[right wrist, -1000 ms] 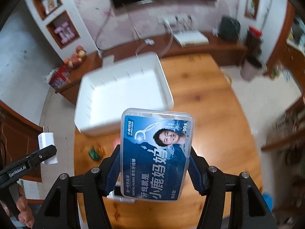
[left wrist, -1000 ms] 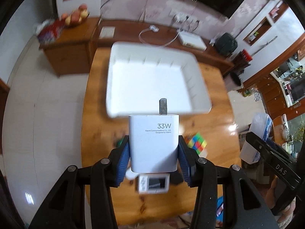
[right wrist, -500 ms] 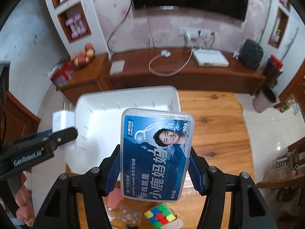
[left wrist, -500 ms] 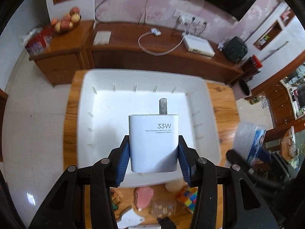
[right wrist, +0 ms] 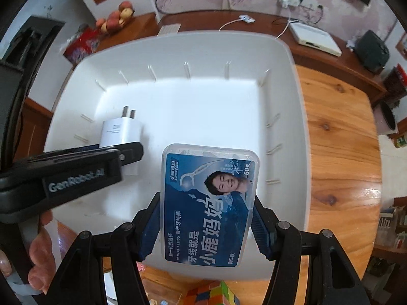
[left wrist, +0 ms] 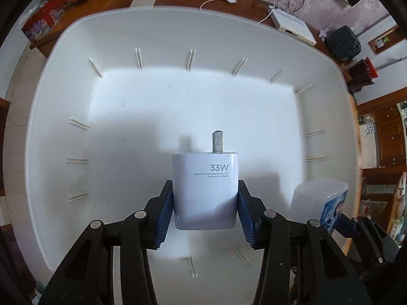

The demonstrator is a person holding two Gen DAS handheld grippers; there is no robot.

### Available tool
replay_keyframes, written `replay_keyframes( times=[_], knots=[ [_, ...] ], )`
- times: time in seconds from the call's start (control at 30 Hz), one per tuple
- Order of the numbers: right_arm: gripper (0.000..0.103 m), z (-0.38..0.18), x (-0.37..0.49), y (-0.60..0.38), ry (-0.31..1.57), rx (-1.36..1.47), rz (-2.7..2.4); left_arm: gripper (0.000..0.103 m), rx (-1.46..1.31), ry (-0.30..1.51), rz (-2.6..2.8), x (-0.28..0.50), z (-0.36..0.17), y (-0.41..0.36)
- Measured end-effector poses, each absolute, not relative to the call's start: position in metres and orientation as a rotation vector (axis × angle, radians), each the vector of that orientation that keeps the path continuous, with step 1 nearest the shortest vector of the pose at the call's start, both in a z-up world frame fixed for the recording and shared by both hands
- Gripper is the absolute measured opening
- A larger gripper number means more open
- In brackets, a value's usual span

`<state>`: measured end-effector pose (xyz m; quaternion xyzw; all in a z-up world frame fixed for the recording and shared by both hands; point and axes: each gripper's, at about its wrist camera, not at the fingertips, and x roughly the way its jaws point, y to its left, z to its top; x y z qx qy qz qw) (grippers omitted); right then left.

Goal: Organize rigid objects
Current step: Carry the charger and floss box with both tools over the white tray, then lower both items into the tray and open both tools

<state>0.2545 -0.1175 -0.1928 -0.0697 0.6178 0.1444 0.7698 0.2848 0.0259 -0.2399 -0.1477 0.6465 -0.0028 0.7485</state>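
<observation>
since a second ago we have brought both grippers down over the white bin (left wrist: 63, 101), which has grown from a small shape ahead to filling most of each view; the grips themselves look unchanged; our left gripper (left wrist: 205, 209) is clamped by its blue pads on the sides of the white charger (left wrist: 204, 190), prongs pointing away from us over the bin's floor; whether it touches the floor we cannot tell; our right gripper (right wrist: 207, 225) is clamped on the dental floss box (right wrist: 208, 203), label facing the camera, just to the right of the left gripper and above the bin's near right part; behind the right gripper, outside the bin's near wall, a colour cube (right wrist: 211, 293) lies on the wooden table (right wrist: 340, 152); beyond the bin a sideboard (right wrist: 203, 19) carries fruit (right wrist: 117, 16) and a white cable (right wrist: 239, 21).
</observation>
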Motion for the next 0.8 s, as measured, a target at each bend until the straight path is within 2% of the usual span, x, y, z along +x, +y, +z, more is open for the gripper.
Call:
replay_keyframes(
  times=[0.23, 0.47, 0.6, 0.7, 0.77, 0.8],
  knots=[
    [0.064, -0.215, 0.259, -0.110, 1.401, -0.196, 0.333, 0.050, -0.319, 1.452, 0.002, 0.280, -0.255, 0.025],
    [0.065, -0.232, 0.266, -0.112, 1.455, -0.190, 0.337, 0.050, -0.261, 1.447, 0.006, 0.273, -0.249, 0.014],
    [0.071, -0.233, 0.265, -0.116, 1.467, -0.166, 0.353, 0.052, -0.247, 1.460, 0.019, 0.272, -0.244, 0.007],
    [0.071, -0.228, 0.260, -0.116, 1.455, -0.176, 0.363, 0.061, -0.251, 1.453, 0.014, 0.267, -0.235, 0.003],
    [0.071, -0.224, 0.255, -0.115, 1.446, -0.183, 0.366, 0.075, -0.234, 1.438, 0.017, 0.267, -0.224, 0.002],
    [0.071, -0.222, 0.252, -0.116, 1.440, -0.184, 0.366, 0.076, -0.228, 1.427, 0.017, 0.265, -0.219, 0.001]
  ],
)
